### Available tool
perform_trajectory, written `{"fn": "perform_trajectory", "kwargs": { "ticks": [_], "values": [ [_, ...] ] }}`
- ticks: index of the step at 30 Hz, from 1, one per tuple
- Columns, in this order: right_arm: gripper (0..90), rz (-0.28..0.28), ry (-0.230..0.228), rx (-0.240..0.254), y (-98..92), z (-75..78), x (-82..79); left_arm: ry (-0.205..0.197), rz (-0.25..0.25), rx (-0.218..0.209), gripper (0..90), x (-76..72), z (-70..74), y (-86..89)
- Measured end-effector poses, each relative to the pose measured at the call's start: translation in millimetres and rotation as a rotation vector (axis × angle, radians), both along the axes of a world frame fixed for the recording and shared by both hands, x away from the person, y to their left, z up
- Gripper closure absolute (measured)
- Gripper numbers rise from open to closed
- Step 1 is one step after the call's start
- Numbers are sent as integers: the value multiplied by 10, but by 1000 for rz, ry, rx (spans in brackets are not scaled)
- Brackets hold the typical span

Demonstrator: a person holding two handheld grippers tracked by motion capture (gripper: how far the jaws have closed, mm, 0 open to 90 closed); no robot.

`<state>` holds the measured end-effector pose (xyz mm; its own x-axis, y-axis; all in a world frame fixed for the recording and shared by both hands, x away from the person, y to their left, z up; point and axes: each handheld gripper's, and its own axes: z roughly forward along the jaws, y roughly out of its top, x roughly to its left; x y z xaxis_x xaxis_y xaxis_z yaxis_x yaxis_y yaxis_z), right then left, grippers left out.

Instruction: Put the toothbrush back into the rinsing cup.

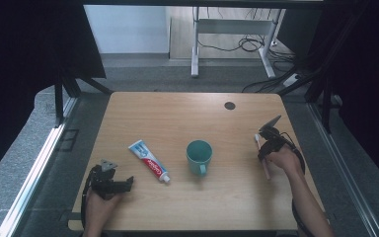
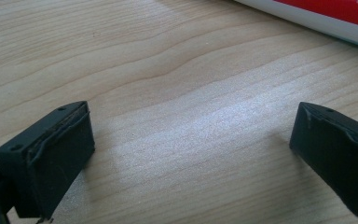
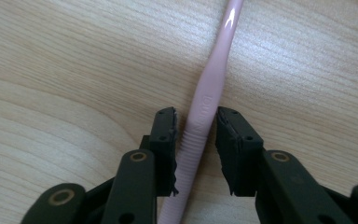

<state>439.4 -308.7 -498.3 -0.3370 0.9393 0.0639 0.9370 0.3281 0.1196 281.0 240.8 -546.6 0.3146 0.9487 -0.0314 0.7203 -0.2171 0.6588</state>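
Note:
A pink toothbrush [image 1: 267,170] lies on the wooden table [image 1: 177,113] at the right. In the right gripper view its handle [image 3: 219,60] runs up between the two black jaws. My right gripper [image 1: 264,148] [image 3: 196,135] straddles that handle low over the table, with a thin gap on each side, so it is open. My left gripper [image 1: 127,182] [image 2: 191,149] rests wide open at the front left with bare wood between its jaws. A white, red and blue toothpaste tube [image 1: 149,161] [image 2: 326,14] lies just beyond it. A teal cup [image 1: 199,155] stands in the middle.
A dark round hole [image 1: 230,105] sits near the table's far edge. Black frame legs and curtains flank the table. A desk frame with loose cables [image 1: 246,44] stands on the floor beyond.

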Motion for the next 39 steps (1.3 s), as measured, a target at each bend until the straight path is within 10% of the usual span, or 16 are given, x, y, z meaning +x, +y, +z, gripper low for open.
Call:
{"fn": "perform_trajectory", "kwargs": {
  "ticks": [39],
  "values": [
    [786,71,-57,59,0,222,-112,1,-1,2,0,0,1,2]
  ]
}}
